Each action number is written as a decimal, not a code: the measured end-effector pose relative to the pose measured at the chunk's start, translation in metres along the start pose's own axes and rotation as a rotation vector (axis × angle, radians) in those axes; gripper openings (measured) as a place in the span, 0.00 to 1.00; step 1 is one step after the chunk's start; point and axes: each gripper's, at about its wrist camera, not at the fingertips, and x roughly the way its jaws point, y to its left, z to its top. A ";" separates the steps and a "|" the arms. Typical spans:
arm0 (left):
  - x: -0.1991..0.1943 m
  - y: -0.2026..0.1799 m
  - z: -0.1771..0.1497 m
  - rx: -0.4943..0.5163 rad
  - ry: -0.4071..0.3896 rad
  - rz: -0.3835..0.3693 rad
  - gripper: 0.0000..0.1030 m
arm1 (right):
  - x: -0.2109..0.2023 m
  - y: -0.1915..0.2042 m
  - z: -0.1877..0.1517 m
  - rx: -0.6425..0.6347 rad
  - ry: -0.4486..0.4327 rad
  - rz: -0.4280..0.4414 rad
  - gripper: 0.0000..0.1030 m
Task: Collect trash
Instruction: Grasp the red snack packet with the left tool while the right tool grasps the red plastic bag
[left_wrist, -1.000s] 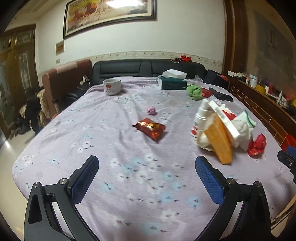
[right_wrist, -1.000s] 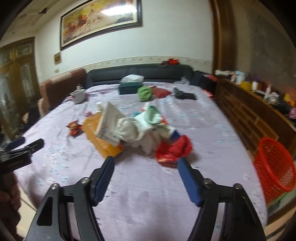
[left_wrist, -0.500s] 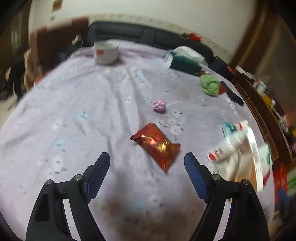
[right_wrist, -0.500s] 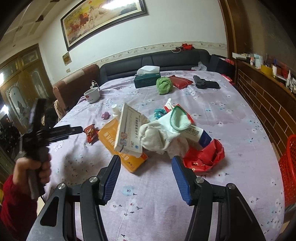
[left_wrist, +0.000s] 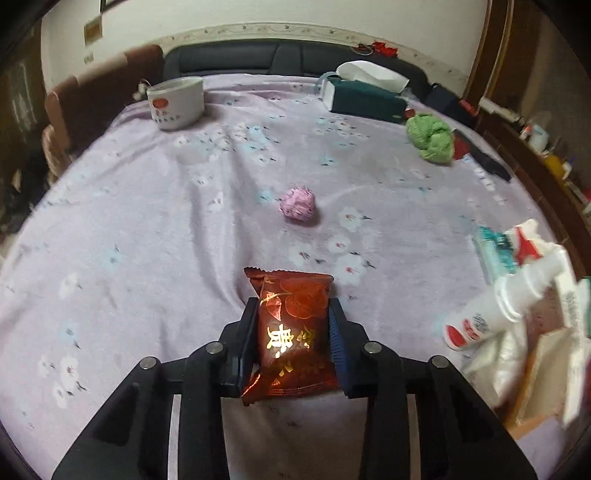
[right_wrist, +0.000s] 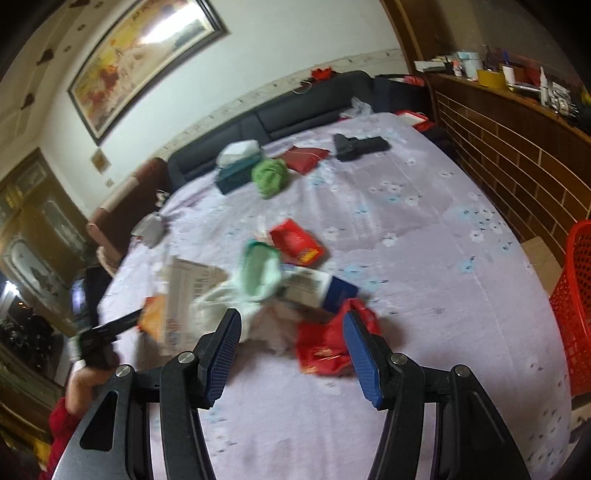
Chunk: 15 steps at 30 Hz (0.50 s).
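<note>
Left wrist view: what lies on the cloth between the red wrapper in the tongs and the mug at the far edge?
Nothing: bare floral cloth lies between wrapper and mug. The pink wad sits off to the right.

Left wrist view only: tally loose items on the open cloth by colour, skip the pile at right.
Red: 1, snack packet in the left hand-held gripper
Pink: 1, paper ball
Green: 1, cloth wad
White: 1, cup
Teal: 1, tissue box
Total: 5
</note>
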 end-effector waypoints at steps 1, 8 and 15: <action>-0.003 0.002 -0.002 -0.002 0.000 -0.016 0.32 | 0.007 -0.005 0.001 0.008 0.019 -0.021 0.60; -0.046 0.002 -0.027 0.025 -0.090 -0.098 0.32 | 0.051 -0.033 -0.007 0.052 0.108 -0.092 0.52; -0.090 -0.012 -0.050 0.060 -0.172 -0.190 0.32 | 0.037 -0.034 -0.020 0.062 0.058 -0.089 0.33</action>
